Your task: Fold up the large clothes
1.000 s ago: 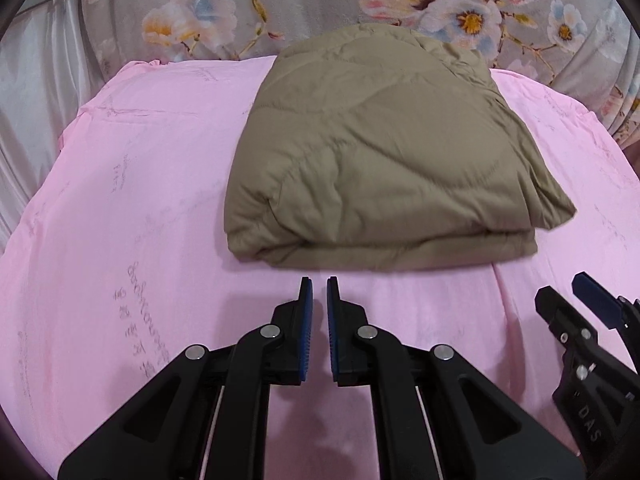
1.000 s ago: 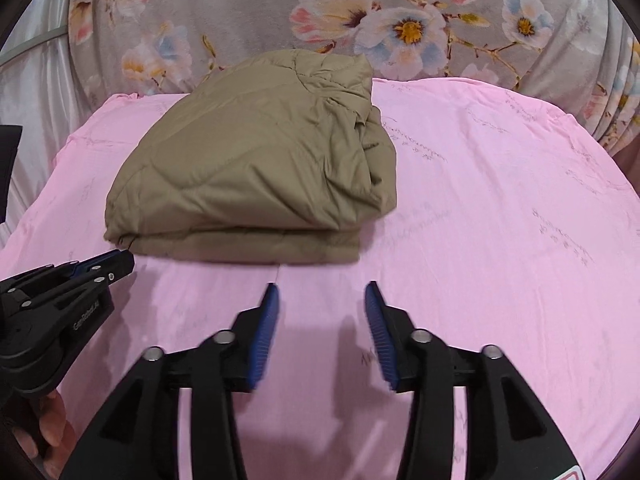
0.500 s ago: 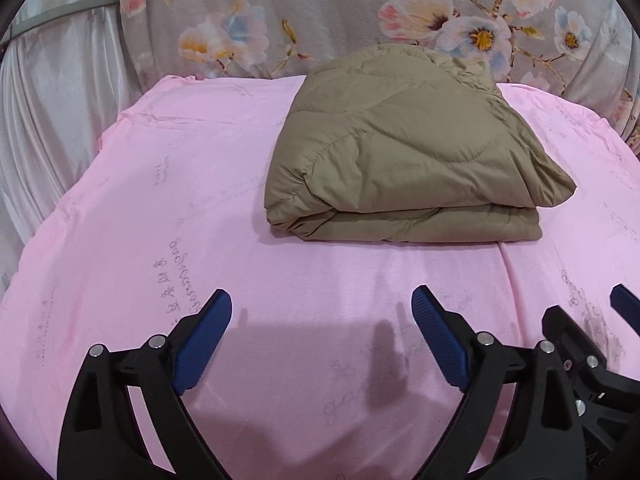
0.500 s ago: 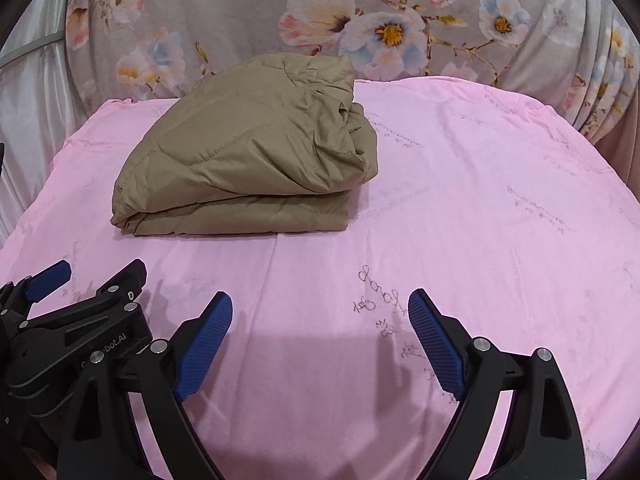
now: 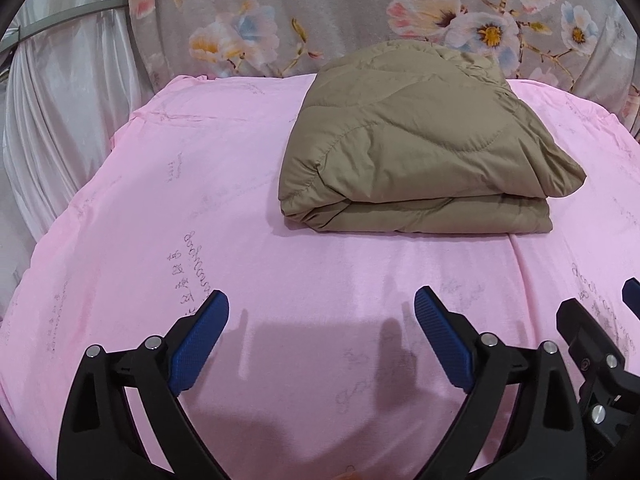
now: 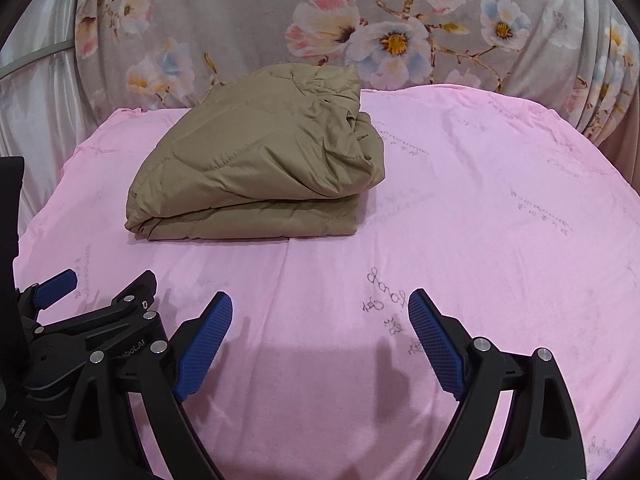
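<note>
We hold our left gripper (image 5: 321, 316) spread wide, its blue pads (image 5: 198, 344) well apart and gripping nothing; it hangs over the pink sheet (image 5: 160, 240), clear of the garment; our right gripper (image 6: 320, 314) is likewise spread wide and holds nothing, over the same sheet. The two tools sit side by side; from the right wrist view the left one shows at the lower left, and from the left wrist view the right one shows at the lower right edge. Ahead of both lies the jacket (image 5: 416, 148), a tan quilted garment folded into a thick block, its folded edge facing us; it rests on the sheet toward the far side, touching neither tool. Faint handwriting (image 6: 390, 308) marks the sheet; behind it hangs a grey floral cloth (image 6: 360, 24).
</note>
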Demonstrator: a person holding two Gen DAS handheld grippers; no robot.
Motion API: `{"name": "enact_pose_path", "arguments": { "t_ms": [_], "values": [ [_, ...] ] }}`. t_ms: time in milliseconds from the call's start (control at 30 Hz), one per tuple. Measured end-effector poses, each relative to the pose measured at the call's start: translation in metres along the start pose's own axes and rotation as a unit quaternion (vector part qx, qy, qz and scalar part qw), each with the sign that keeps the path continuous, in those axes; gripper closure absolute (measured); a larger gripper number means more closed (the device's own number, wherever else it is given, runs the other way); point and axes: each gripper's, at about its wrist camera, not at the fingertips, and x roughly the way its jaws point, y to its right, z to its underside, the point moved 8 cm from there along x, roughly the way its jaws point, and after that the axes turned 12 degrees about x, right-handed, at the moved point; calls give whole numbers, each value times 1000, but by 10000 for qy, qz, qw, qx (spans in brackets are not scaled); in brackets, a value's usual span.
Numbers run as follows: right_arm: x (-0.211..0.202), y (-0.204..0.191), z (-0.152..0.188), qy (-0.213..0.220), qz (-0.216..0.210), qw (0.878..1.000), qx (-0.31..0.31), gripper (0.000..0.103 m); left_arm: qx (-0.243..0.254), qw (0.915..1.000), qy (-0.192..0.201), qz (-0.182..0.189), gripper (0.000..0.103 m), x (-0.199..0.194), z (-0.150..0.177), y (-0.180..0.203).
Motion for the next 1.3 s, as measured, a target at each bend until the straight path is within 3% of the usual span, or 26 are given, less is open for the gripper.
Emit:
{"name": "enact_pose_path", "arguments": {
  "t_ms": [1300],
  "values": [
    [1, 3, 0, 3, 296, 9996, -36, 16, -34, 10000, 69, -12, 11, -1, 0, -3]
  ]
}}
